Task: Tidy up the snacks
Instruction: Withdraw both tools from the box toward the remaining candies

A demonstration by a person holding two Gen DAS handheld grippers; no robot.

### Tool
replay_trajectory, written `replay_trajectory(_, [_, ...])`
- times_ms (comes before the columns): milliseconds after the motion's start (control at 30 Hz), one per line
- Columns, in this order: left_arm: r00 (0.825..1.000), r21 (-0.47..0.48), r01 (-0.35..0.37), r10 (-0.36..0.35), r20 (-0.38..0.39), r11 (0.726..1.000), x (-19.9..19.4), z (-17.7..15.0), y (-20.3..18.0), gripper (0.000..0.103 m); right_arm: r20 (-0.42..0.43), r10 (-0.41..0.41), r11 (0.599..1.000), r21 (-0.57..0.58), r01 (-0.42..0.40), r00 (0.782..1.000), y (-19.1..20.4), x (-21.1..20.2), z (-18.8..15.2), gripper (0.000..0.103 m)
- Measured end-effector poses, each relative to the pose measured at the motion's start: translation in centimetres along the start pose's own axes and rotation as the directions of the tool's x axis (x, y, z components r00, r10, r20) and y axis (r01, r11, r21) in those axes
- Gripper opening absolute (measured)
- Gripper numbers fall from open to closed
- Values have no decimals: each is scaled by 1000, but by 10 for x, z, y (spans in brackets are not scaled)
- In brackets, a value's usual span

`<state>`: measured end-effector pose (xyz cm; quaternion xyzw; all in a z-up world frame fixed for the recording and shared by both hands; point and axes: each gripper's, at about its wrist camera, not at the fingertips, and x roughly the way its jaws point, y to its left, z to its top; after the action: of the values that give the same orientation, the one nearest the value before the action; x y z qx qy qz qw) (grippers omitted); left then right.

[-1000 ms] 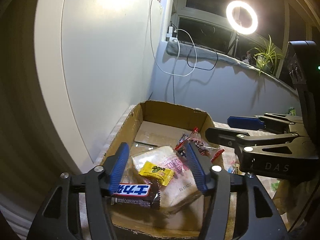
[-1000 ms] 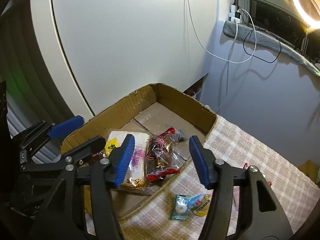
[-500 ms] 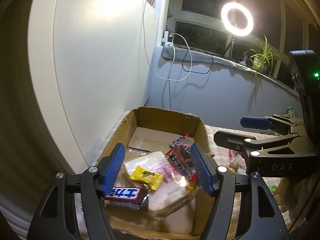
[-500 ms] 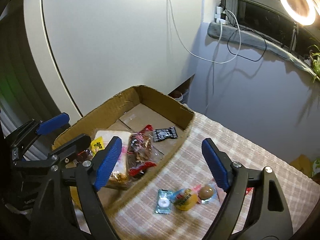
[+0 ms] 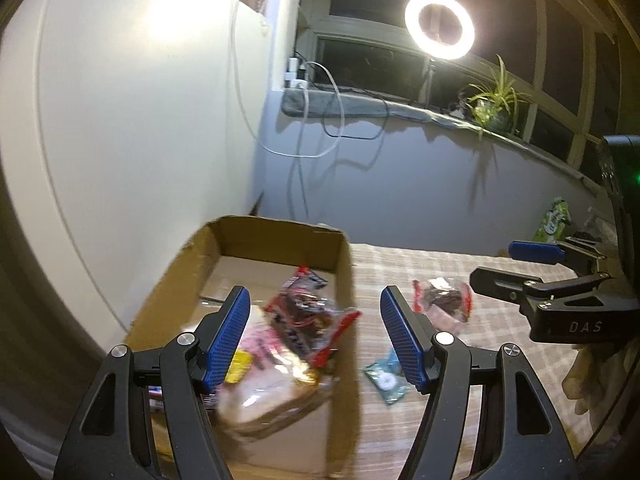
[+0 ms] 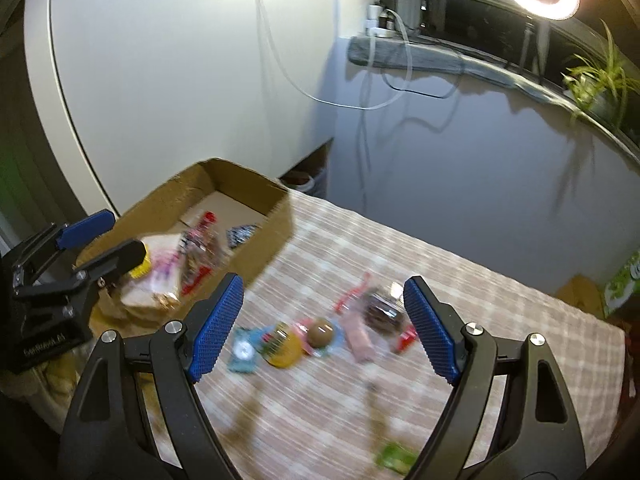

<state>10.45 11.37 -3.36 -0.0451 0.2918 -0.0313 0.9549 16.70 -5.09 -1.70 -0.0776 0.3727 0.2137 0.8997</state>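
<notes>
A cardboard box (image 5: 276, 240) at the left holds a bread pack (image 5: 272, 396), a yellow candy (image 5: 239, 362) and a red-ended clear packet (image 5: 308, 316). My left gripper (image 5: 316, 336) hovers open above the box's right wall with nothing between its pads. Over the checked cloth (image 6: 460, 280) my right gripper (image 6: 323, 328) stands wide open and empty. Below it lie a teal packet (image 6: 242, 350), a yellow round sweet (image 6: 282, 344), a brown ball (image 6: 320, 330), a pink packet (image 6: 358, 336) and a dark clear packet (image 6: 384, 312). The picture is blurred by motion.
A green packet (image 6: 394, 458) lies near the cloth's front edge. A white panel (image 5: 140, 120) stands behind the box. Cables (image 5: 320, 128) hang from the windowsill, which carries a ring light (image 5: 439, 26) and a plant (image 5: 494, 100). A green pack (image 5: 554, 220) sits far right.
Both grippers swung right, away from the box toward the cloth. The right jaws spread much wider, the left a little. The loose snacks on the cloth now lie under the right gripper.
</notes>
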Motion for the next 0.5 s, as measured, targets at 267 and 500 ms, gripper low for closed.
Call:
replay_trajectory(267, [995,29,78,-76,-65,997,16,-4,-32,67,-43,-35,997,67,38,998,-47,-21,-40,85])
replay_trajectory(500, [981,81,123,-109,-158,989,39,-20,-66,63,-105,-40,991,126,53,994,-82,-26,-85,85])
